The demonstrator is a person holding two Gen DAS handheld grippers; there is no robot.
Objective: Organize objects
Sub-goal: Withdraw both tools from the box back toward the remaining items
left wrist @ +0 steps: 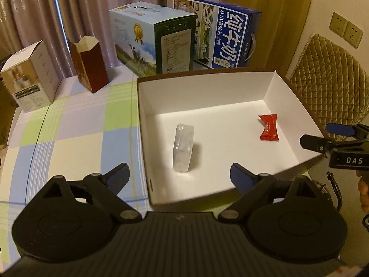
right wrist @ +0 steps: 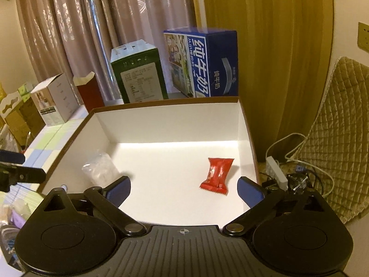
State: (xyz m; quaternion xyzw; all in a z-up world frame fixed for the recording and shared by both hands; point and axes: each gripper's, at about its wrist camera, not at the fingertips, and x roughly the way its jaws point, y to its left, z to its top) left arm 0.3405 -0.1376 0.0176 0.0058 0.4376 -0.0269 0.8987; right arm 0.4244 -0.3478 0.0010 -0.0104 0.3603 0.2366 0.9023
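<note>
Candy in a red wrapper point(right wrist: 217, 175) lies on the white floor of the open box point(right wrist: 243, 124), just ahead of the right gripper point(right wrist: 184, 190) and a little toward its right finger, not touching either finger. That gripper is spread wide and grips nothing, both blue-padded fingertips over the near part of the box floor. A clear plastic packet point(right wrist: 100, 170) rests just beyond its left finger, close to the box's left wall. From the left gripper point(left wrist: 180, 176), likewise wide open and empty, the packet point(left wrist: 183, 146) stands on edge straight ahead between the fingers, while the candy point(left wrist: 268, 127) sits farther off to the right near the far right wall. The left gripper straddles the box's near left corner, one finger over the checked tablecloth point(left wrist: 69, 133), the other inside the box. Bare white floor separates packet and candy. Beyond the far wall stand a green milk carton point(left wrist: 159, 39) and a blue milk carton point(left wrist: 221, 32).
</note>
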